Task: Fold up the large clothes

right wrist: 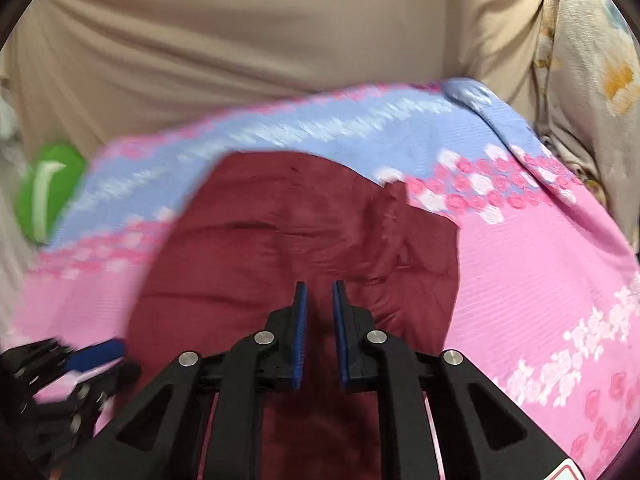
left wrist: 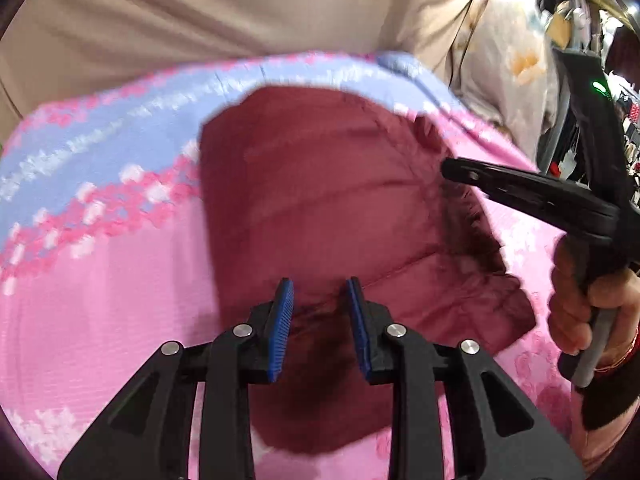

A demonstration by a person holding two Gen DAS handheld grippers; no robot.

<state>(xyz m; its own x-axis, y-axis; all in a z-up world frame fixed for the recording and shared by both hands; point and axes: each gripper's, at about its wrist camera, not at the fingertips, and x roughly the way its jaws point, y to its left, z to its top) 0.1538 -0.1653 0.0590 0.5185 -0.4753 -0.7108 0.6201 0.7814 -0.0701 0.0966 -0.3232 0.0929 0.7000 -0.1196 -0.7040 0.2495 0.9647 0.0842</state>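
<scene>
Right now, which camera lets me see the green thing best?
The right wrist view. The green thing shows there at the far left edge, beside the pink and blue bedspread, blurry but plain to see. The left wrist view doesn't show it clearly; its left edge holds only bedspread.

No legible text, label, brand or number anywhere.

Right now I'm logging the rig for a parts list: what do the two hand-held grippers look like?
The left hand-held gripper and right hand-held gripper match: black plastic linkage arms with silver round pivot pins and blue ribbed finger pads. From the side, the right one shows a grey handle held in a bare hand with a bangle and dark cuff, plus a green light.
</scene>
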